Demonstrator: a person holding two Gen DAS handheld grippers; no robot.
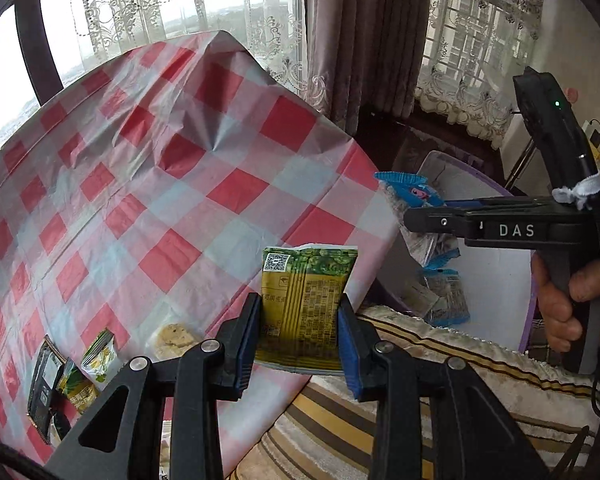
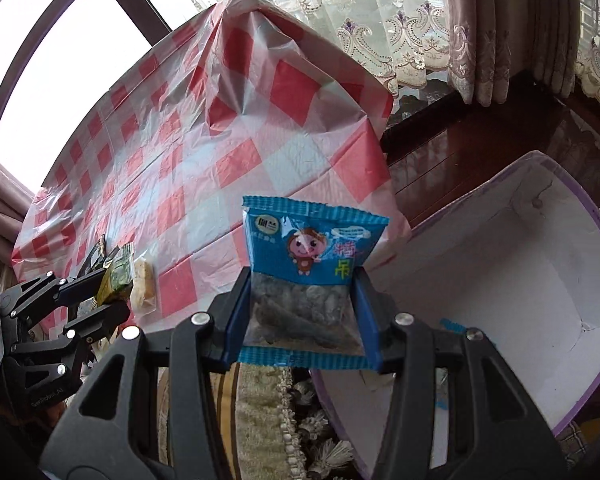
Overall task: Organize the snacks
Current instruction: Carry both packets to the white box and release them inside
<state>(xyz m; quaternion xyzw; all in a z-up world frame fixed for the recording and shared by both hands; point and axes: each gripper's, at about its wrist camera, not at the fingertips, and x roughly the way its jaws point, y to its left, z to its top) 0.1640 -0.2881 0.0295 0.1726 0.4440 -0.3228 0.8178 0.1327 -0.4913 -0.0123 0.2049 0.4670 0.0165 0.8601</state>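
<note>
My left gripper (image 1: 300,332) is shut on a green and yellow snack packet (image 1: 304,304), held over the right edge of the red-and-white checked table (image 1: 160,184). My right gripper (image 2: 304,312) is shut on a blue snack packet with a cartoon pig (image 2: 308,272), held beside the table edge above a white box with a purple rim (image 2: 500,280). In the left wrist view the right gripper (image 1: 420,220) holds that blue packet (image 1: 412,192) over the box (image 1: 496,280). Another blue packet (image 1: 444,296) lies in the box.
Several snacks remain on the table's near side: a dark packet (image 1: 44,380), small green packets (image 1: 96,356) and a pale biscuit packet (image 1: 172,338). A striped cushion (image 1: 420,380) lies below the table edge. Lace curtains (image 1: 360,40) and windows stand behind.
</note>
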